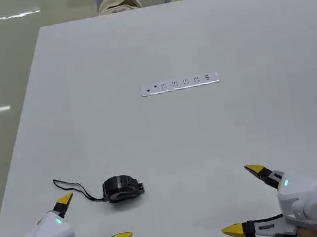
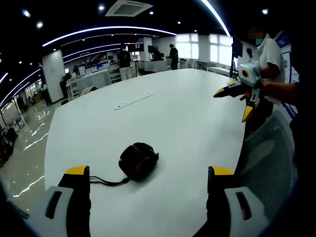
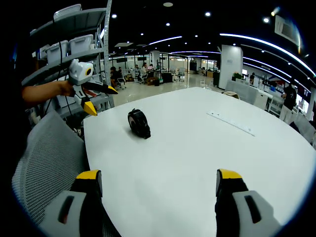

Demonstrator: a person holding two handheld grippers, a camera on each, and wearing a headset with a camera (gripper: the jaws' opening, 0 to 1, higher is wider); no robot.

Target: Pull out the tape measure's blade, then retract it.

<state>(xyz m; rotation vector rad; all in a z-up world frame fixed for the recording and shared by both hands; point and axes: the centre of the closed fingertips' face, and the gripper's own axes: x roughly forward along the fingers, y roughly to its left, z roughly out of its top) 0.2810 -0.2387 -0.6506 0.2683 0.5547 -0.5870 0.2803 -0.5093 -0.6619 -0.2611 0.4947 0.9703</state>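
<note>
- In the head view, a black tape measure (image 1: 122, 188) with a rounded case is seen lying on the near left part of a large white table (image 1: 209, 135), with a thin black cord (image 1: 73, 186) running from it to the left.
- The white left gripper (image 1: 94, 218) with yellow finger tips is held low at the left, near the tape measure but apart from it. Its fingers are spread wide and nothing is held between them.
- The white right gripper (image 1: 242, 199) is held low at the right, well apart from the tape measure. Its fingers are also spread wide and are empty.
- A long flat white power strip (image 1: 179, 84) is placed farther away, near the middle of the table.
- In the left gripper view, the tape measure (image 2: 138, 159) is found just ahead, between the two parted fingers of the left gripper (image 2: 149, 171), untouched. The right gripper (image 2: 232, 104) is seen at the right, over the table edge.
- In the right gripper view, the tape measure (image 3: 139, 122) is seen ahead and to the left, well apart from the wide-open right gripper (image 3: 159, 174). The left gripper (image 3: 101, 100) is seen beyond it, and the power strip (image 3: 230, 122) lies at the right.
</note>
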